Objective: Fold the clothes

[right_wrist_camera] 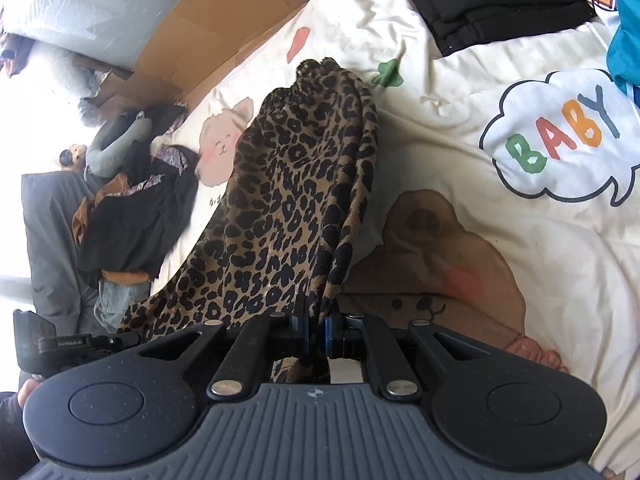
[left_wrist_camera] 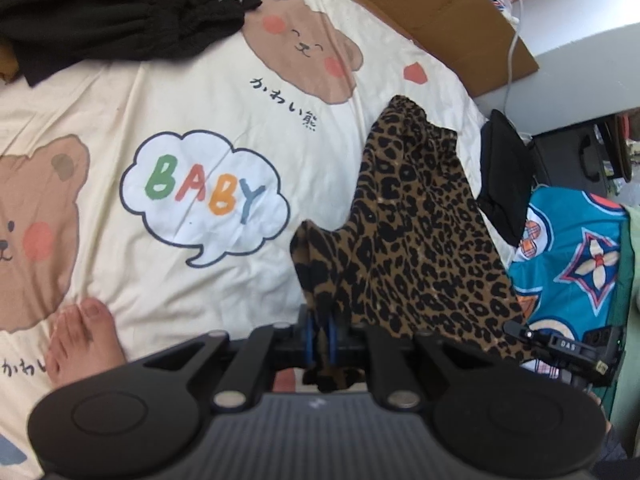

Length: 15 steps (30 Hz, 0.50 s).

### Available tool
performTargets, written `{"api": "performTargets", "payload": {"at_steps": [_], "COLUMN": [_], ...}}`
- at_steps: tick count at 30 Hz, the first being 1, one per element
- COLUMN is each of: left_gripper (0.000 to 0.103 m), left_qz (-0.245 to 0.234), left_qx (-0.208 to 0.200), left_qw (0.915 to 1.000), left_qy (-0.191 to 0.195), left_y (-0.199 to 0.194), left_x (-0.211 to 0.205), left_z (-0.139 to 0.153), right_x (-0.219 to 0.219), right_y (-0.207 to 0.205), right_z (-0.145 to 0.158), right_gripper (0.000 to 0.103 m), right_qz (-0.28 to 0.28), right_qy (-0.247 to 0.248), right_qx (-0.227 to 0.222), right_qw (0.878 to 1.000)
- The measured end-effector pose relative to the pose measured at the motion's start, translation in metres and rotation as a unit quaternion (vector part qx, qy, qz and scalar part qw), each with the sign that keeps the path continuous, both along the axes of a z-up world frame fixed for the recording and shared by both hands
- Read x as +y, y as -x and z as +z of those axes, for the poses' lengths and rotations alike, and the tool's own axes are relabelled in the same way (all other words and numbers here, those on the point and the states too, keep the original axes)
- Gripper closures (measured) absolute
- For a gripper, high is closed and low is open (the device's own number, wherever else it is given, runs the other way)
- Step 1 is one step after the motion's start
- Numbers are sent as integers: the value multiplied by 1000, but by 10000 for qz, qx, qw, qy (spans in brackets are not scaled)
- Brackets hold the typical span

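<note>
Both grippers, left gripper (left_wrist_camera: 320, 336) and right gripper (right_wrist_camera: 318, 330), have their jaws pinched tight on one edge of the leopard-print garment (left_wrist_camera: 420, 220), lifted over the bed (left_wrist_camera: 200, 100). It hangs lengthwise away from them, far end trailing on the quilt. Best keep the held edge taut and level, then lay it down flat.

The leopard-print garment (left_wrist_camera: 420, 232) hangs above the bed cover (left_wrist_camera: 200, 120), pinched at one edge by the left gripper (left_wrist_camera: 322, 340) and at another by the right gripper (right_wrist_camera: 318, 332). A dark clothes pile (left_wrist_camera: 112, 12) lies on the cover beyond it to the left, cardboard (left_wrist_camera: 440, 12) along the bed's far edge, and a bare foot (left_wrist_camera: 84, 344) rests on the cover beside the left gripper.
</note>
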State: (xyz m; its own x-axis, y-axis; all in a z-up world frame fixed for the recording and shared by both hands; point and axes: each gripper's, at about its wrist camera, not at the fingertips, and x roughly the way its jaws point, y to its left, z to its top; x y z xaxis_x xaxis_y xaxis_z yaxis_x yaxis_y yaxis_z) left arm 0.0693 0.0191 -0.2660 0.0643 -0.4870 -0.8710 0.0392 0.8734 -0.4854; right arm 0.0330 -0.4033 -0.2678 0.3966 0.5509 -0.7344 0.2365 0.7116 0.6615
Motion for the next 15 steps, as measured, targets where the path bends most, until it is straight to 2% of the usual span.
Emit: {"api": "performTargets", "payload": {"at_steps": [8,10,15], "left_gripper": [95,95,95], "left_qz": [167,291,415], "left_qx": [-86,-70,-22], "left_qw": [9998,9996,9991], "left_qy": [-33,2,22], "left_y": [19,20,15], "left_x": [12,18,23], "left_z": [20,24,21], "right_x": [0,-1,-4], "right_y": [10,13,20], "right_z": [12,8,-16], "right_gripper": [98,98,98], "right_qz": [437,550,475], "right_qy": [-315,-601,-804], "right_qx": [-56,-14,101], "right_qw": [9985,9967,9956]}}
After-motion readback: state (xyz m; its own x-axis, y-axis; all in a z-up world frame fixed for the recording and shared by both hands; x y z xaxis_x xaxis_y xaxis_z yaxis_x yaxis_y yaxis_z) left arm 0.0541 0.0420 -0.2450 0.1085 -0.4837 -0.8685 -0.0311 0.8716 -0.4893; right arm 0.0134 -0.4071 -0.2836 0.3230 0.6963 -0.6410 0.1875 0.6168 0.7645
